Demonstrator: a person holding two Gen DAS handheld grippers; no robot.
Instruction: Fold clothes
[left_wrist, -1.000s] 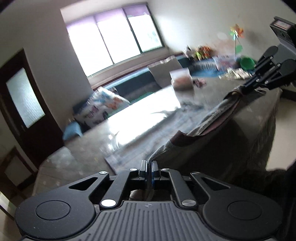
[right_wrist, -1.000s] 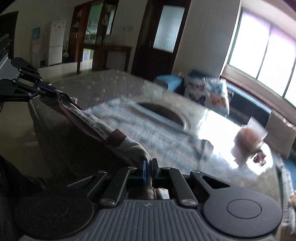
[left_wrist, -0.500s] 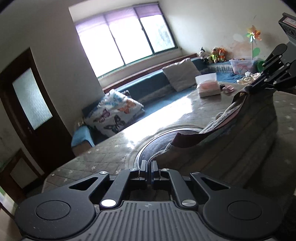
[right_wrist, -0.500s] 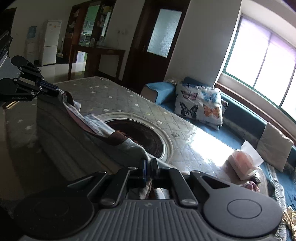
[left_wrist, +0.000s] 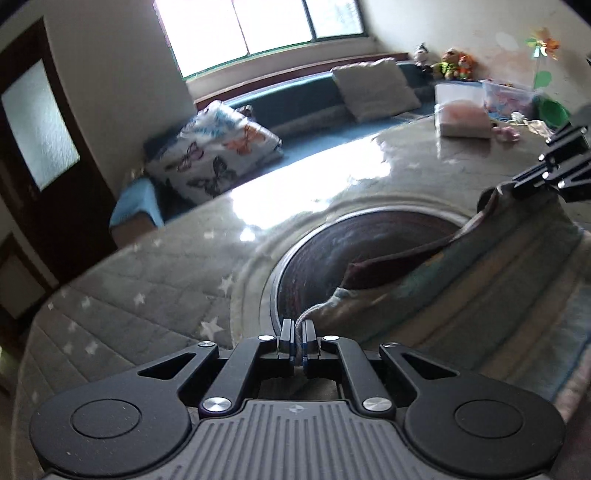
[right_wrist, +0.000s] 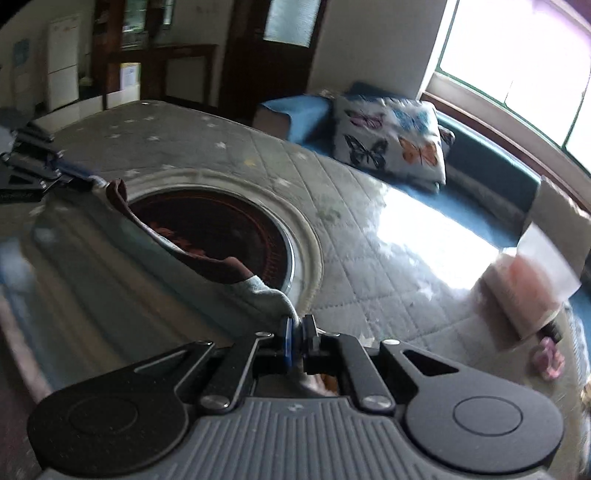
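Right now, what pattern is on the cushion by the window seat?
Butterflies, orange, blue and black on white: the cushion, clearest in the right wrist view.

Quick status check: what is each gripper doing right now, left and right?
Left gripper: closed, pinching one corner of the grey garment.
Right gripper: closed, pinching the garment's other top corner.

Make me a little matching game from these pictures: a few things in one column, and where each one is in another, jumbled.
Things:
1. garment
2. butterfly pillow
3. tissue box
4. left claw

Places:
A. on the blue bench under the window
B. at the table's far end
C. stretched between both claws
D. pinching the garment's corner

Pairs: 1-C, 2-A, 3-B, 4-D
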